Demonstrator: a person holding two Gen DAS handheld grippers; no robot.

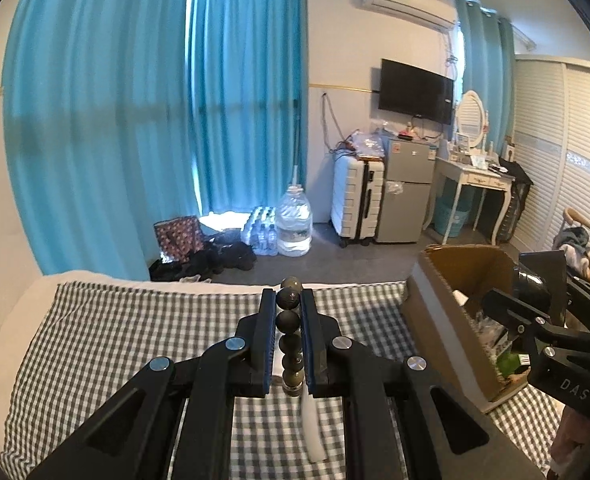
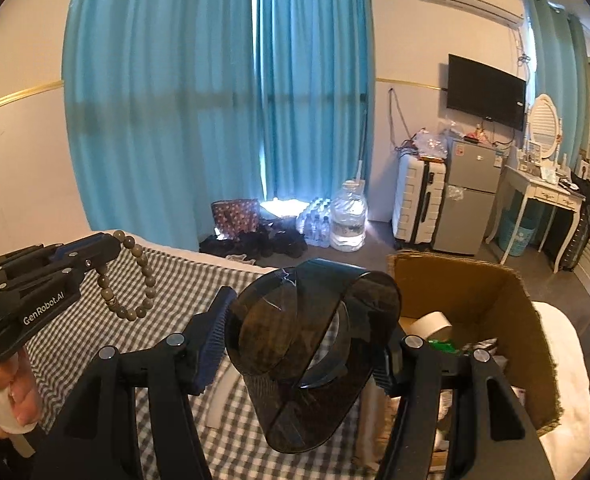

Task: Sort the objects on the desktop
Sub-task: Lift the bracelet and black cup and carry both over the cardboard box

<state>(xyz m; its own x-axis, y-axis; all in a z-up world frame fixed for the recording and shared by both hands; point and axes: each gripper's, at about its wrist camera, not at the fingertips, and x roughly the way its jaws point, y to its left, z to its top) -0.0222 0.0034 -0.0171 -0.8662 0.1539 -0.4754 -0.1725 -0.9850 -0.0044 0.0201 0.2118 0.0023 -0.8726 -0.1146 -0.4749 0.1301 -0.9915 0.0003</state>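
My left gripper (image 1: 288,300) is shut on a bead bracelet (image 1: 289,322) of dull olive-brown beads and holds it above the checked cloth; in the right wrist view the bracelet (image 2: 129,280) hangs as a loop from that gripper (image 2: 109,250) at the left. My right gripper (image 2: 303,320) is shut on a dark smoky translucent container (image 2: 307,344) with a round lid, held beside the open cardboard box (image 2: 475,292). In the left wrist view the right gripper (image 1: 535,308) with the container (image 1: 535,280) is over the box (image 1: 447,308).
The box holds a roll of white tape (image 2: 431,322), something green (image 2: 445,346) and other items. A white flat object (image 1: 313,428) lies on the checked cloth (image 1: 135,328) under my left gripper. Beyond the bed edge are water bottles (image 1: 293,224), a suitcase and a fridge.
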